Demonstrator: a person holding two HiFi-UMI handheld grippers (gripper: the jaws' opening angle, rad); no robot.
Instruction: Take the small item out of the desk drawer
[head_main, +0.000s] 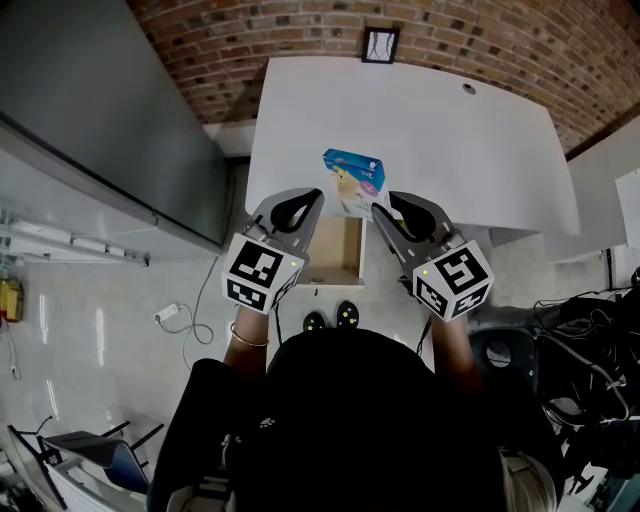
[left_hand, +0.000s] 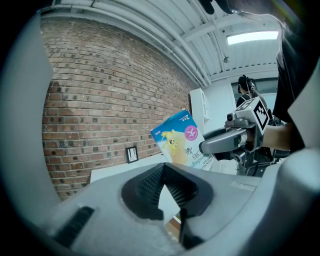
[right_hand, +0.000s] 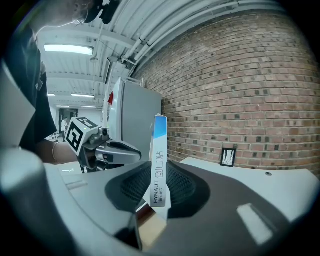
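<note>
Right gripper (right_hand: 159, 192): its fingers (right_hand: 184, 187) stand part-way apart and press on the lower end of the small box (right_hand: 159, 150), which the right gripper view shows edge-on and upright, a narrow white side with dark lettering and a blue top. Left gripper (left_hand: 164, 172): its ribbed fingers (left_hand: 146, 187) are closed against each other, and nothing lies between them. In the left gripper view the box appears right of centre as a blue face with a yellow picture and a pink round mark, tilted, with the right gripper reaching in from the right edge of the frame. In the head view the box sits just above the centre of the frame, over the front edge of the white surface (head_main: 450, 130) and clear of the open drawer (head_main: 335, 255) — the drawer lies directly below it in the frame, pale wood inside, between the two grippers. The left gripper is at centre left and the right at centre right, each with its marker cube toward the person. A brick wall (head_main: 300, 40) fills the top of the frame, with a small black frame (head_main: 380, 45) against it — at lower left, a white cable (head_main: 200, 310) lies on the pale floor (head_main: 90, 350).
</note>
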